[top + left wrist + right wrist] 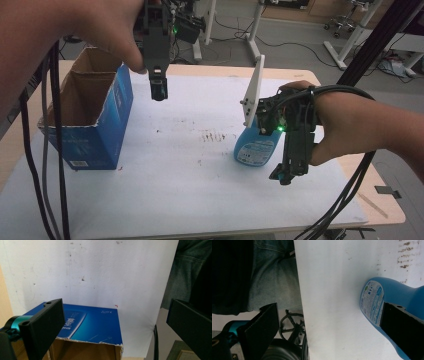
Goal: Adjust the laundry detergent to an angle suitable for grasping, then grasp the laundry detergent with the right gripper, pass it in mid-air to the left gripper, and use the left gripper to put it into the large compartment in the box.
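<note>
Clearly the blue spray bottle (pixel 254 146) is the thing in hand: it lies on its side on the white surface (pixel 190 165), well to the right of the open blue cardboard box (pixel 95 117), with a patch of brown smears on the surface between them, nearer the bottle.

By the look of it the bottle is smooth moulded plastic with a glossy printed label, so it is likely slippery and fairly light, though how full it is cannot be told. Its walls should be stiff enough for a firm pinch but may give a little. The narrower waist above the label looks like the best place to take hold, since the wide rounded base would tend to squirt out from between flat jaws.

Relative to the right tool (pixel 285 176), the bottle sits just beside it, on the box side; in the right gripper view the bottle (pixel 387 300) lies partly behind one jaw, not between the two, and the jaws stand spread with nothing in them.

Meanwhile the left tool (pixel 159 90) hangs above the surface just beside the box's right wall, jaws likewise spread and empty, with the box's (pixel 92 325) top edge below it.
</note>
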Motion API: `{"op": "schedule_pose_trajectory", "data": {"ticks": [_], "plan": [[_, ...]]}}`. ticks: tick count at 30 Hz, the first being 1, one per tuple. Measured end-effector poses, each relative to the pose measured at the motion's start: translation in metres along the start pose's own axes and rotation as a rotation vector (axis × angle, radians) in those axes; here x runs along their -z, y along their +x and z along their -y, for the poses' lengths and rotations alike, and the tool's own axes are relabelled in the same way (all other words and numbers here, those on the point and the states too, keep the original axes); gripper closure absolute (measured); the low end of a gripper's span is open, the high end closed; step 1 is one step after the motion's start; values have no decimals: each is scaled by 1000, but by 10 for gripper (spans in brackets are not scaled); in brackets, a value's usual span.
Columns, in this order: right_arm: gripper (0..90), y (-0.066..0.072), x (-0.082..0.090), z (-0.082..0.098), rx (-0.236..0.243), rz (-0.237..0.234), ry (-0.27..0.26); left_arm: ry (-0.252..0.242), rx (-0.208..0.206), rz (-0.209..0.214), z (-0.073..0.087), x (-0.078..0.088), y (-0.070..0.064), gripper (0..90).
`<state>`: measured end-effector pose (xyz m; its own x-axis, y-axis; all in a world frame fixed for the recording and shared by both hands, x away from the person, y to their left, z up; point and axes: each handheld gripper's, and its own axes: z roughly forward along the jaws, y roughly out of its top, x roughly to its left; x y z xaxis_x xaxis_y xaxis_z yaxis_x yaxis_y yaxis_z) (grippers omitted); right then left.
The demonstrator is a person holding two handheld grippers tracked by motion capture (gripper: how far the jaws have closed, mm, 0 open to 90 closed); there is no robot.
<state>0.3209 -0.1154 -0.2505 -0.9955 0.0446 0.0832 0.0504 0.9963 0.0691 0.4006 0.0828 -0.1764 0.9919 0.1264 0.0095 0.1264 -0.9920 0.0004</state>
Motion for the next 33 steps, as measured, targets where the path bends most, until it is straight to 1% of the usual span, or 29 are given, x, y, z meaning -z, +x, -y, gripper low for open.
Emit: {"op": "schedule_pose_trajectory", "data": {"ticks": [3, 4, 12, 15, 17, 21, 22, 26, 28, 33], "plan": [[17, -1, 0, 1, 3, 0, -4, 0, 0, 0, 0, 0, 0, 16], [18, 0, 1, 0, -1, -2, -2, 0, 2, 0, 0, 0, 0, 17], [18, 3, 1, 1, 11, 7, -5, 5, -1, -1, -2, 0, -3, 16], [17, 4, 2, 1, 12, -2, -8, 0, 1, 4, -3, 0, -4, 17], [17, 3, 2, 1, 10, -3, -1, 0, -3, -2, -2, -1, -5, 17], [17, 3, 2, -1, 16, 0, 9, -1, -2, 7, 0, -3, -6, 17], [18, 3, 2, -2, 22, -2, 11, 6, 2, 6, 1, -4, -7, 17], [17, 8, 3, -5, 35, 9, 22, -5, 3, 3, 5, -1, -6, 17], [18, 10, 5, -6, 32, 15, 24, -4, 6, 4, 6, -1, -6, 16], [18, 10, 8, -6, 36, 21, 12, -5, 6, 6, 4, 0, -6, 16]]}}
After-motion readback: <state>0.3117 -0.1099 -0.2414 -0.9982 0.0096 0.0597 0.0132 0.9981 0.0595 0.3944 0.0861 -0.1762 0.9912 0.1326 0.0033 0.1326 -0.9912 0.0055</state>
